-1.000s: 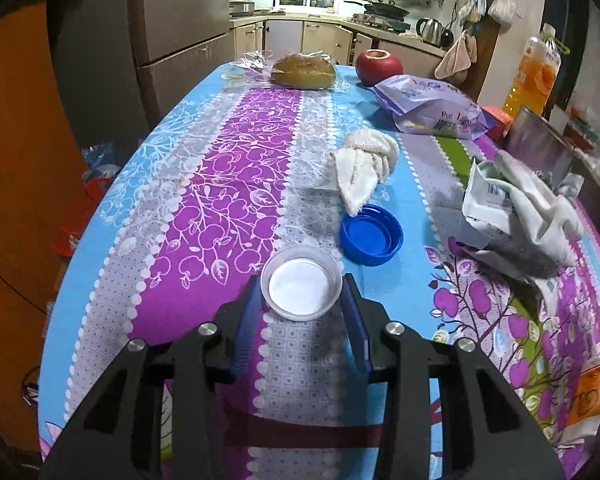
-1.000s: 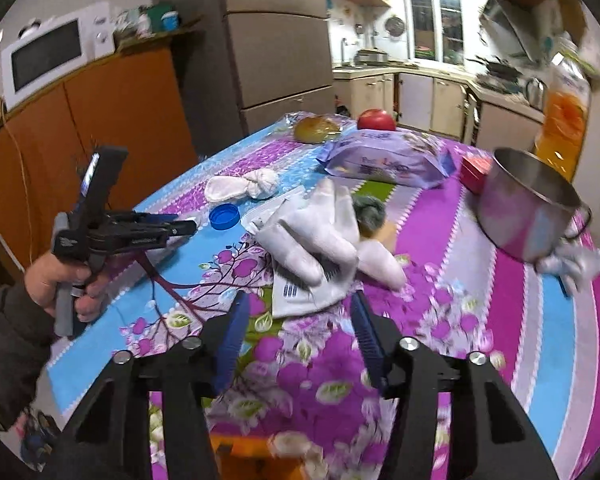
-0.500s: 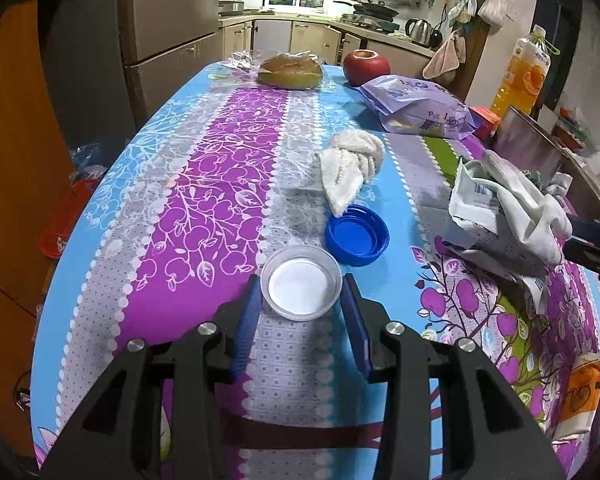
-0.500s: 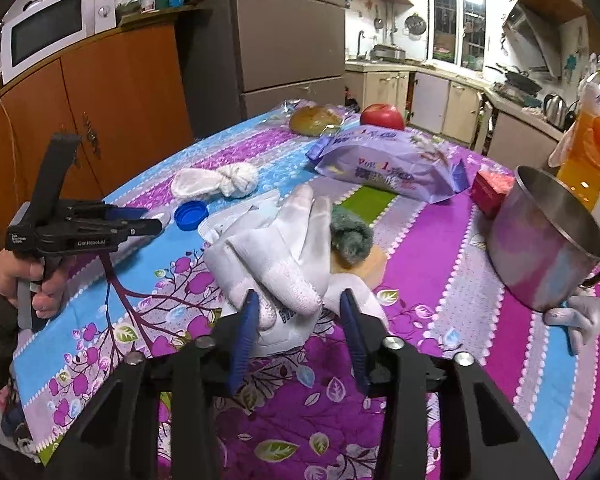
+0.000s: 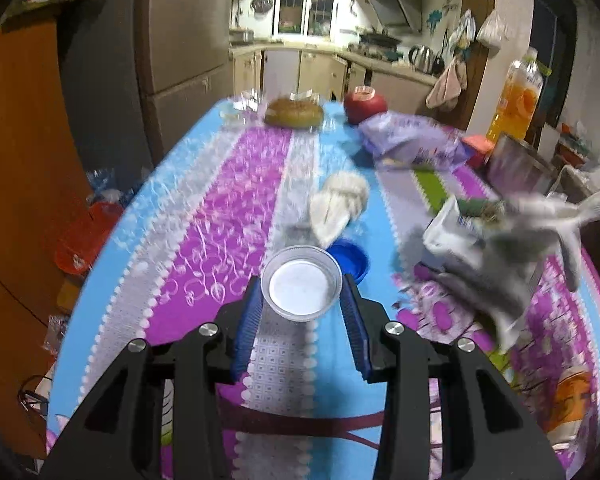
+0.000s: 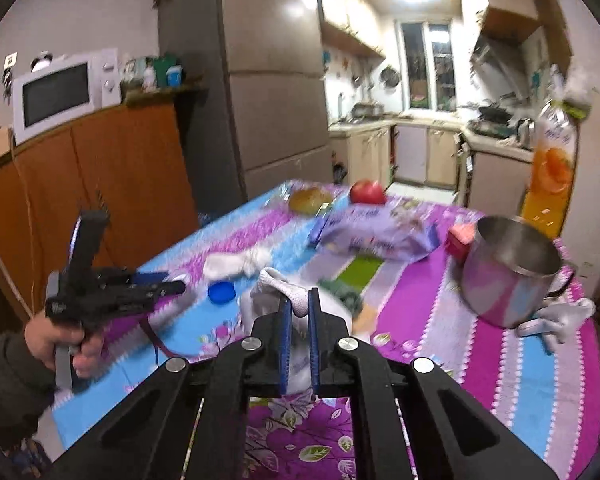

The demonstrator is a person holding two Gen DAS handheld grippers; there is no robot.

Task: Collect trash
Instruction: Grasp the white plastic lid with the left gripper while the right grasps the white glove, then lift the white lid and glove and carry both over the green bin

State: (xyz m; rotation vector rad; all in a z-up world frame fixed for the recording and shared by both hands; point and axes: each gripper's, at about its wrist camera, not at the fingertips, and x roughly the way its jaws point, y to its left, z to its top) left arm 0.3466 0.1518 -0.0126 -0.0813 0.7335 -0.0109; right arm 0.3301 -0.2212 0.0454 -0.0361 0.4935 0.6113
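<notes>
So far two pieces are in hand, the left gripper (image 5: 300, 312) clenched on the clear lid (image 5: 301, 289) at lower centre and the right gripper (image 6: 299, 316) just closing on the white glove (image 6: 288, 292), while the blue cap (image 5: 350, 258) and crumpled cloth (image 5: 340, 204) remain on the desk (image 5: 220, 216).

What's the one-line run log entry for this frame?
left gripper: shut on clear lid | right gripper: jaws just closing, shut on white glove | blue cap: on table
</notes>
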